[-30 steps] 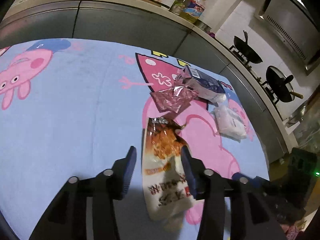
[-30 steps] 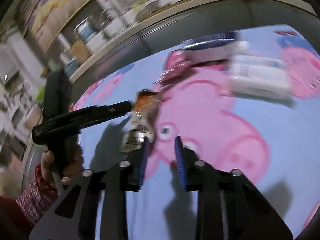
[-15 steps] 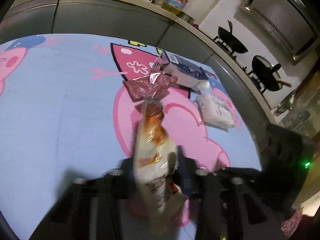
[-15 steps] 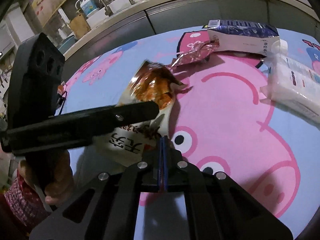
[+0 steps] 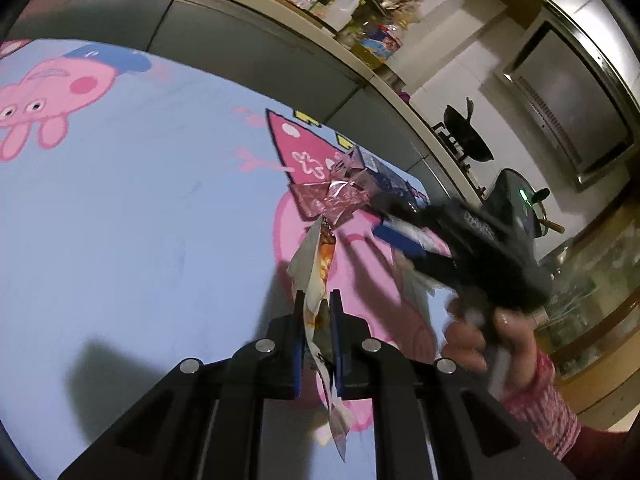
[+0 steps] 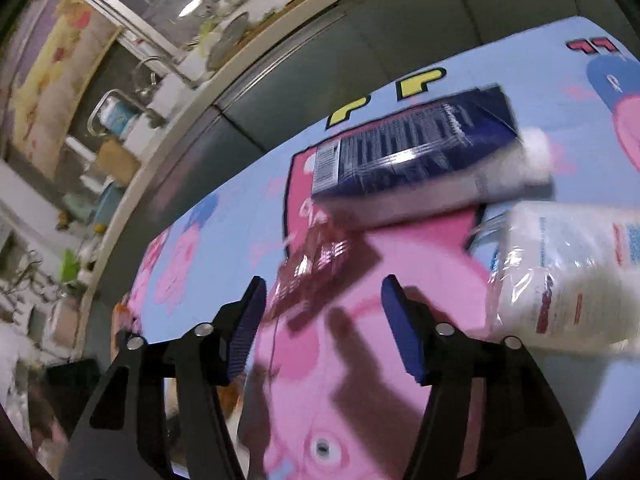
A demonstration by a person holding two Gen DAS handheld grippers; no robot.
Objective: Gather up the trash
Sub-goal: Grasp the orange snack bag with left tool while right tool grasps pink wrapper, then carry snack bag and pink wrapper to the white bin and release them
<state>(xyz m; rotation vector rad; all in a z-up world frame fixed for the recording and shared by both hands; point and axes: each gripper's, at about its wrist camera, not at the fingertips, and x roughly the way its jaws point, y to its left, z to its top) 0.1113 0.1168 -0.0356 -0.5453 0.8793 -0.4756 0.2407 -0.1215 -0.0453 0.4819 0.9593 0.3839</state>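
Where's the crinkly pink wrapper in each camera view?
Left wrist: pink wrapper just above centre, beyond the held snack bag.
Right wrist: pink wrapper centre, ahead of the open gripper.
Shared landmark: the blue carton right behind it.

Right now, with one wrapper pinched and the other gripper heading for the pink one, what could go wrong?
The left gripper is closing on the snack wrapper by a thin, limp edge, so it might slip free. The right gripper, jaws opening, straddles the crinkled pink wrapper, which lies against the dark blue carton; closing there could nudge the carton or catch only foil.
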